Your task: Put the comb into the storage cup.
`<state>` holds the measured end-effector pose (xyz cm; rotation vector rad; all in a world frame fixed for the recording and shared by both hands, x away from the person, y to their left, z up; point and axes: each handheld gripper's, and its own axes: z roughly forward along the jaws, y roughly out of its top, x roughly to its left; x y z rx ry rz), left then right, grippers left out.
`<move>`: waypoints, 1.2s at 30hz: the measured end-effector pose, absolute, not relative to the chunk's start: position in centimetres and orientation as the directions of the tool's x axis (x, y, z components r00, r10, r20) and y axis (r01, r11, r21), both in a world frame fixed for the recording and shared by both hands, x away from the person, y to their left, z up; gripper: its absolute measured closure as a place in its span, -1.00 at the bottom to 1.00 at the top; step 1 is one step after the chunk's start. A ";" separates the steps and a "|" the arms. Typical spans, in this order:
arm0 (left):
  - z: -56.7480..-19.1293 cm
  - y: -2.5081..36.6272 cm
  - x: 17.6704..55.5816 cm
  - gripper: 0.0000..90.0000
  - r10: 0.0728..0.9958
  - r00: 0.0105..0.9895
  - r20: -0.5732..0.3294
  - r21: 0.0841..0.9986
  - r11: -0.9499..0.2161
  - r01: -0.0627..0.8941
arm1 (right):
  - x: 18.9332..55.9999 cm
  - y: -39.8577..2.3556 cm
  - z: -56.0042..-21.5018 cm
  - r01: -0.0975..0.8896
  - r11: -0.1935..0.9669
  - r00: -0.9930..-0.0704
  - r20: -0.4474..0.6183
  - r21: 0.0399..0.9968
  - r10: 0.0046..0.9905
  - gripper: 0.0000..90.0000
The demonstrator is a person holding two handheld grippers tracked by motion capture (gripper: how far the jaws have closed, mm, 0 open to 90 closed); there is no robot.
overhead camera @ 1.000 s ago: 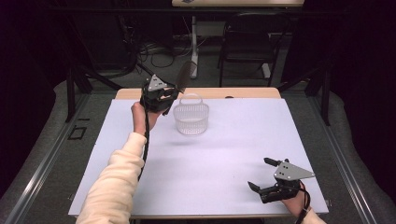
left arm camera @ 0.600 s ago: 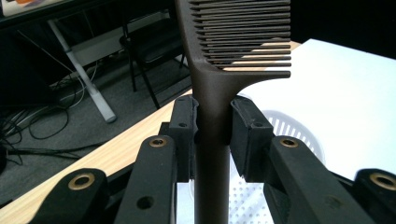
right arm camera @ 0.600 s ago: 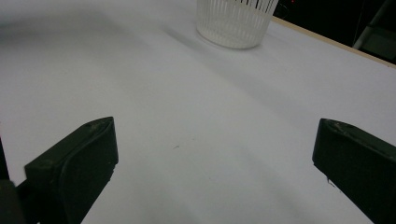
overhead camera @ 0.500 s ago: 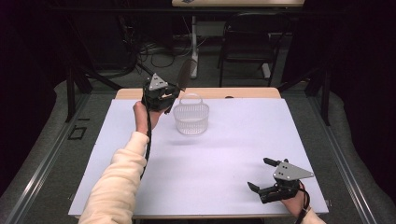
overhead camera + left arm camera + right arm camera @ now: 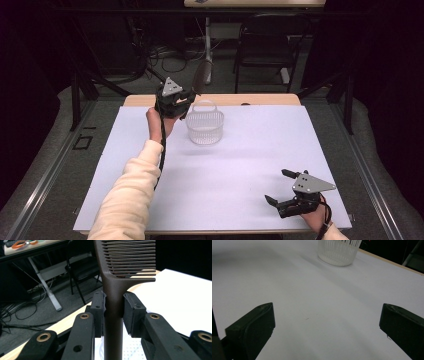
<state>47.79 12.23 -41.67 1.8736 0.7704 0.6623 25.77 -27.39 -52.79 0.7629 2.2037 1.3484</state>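
The comb (image 5: pixel 117 272) at the top centre of the left gripper view is dark brown, its teeth a row of fine parallel lines. The left gripper (image 5: pixel 176 100), upper left of centre in the high view, is black with a grey plate on top; its arms carry brass-coloured rivets. The basket (image 5: pixel 205 127) just right of it is translucent white with a ribbed, slatted wall. The table (image 5: pixel 240 170) is white with a pale wood edge at the far side. The sleeve (image 5: pixel 127 200) at lower left is cream. The right gripper (image 5: pixel 288 195), lower right, is black, grey-plated too.
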 end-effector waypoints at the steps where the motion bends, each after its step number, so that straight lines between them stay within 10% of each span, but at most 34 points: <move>1: -41.7 12.1 47.8 0.60 0.751 0.652 0.108 0.919 -0.326 0.223 | 25.8 -27.4 -52.8 0.224 0.371 -0.749 -0.085 0.901 0.657 -1.00; 36: -43.6 10.6 48.8 0.59 0.748 0.660 0.063 0.931 -0.283 0.232 | 25.8 -27.4 -52.8 0.224 0.373 -0.754 -0.082 0.900 0.651 -1.00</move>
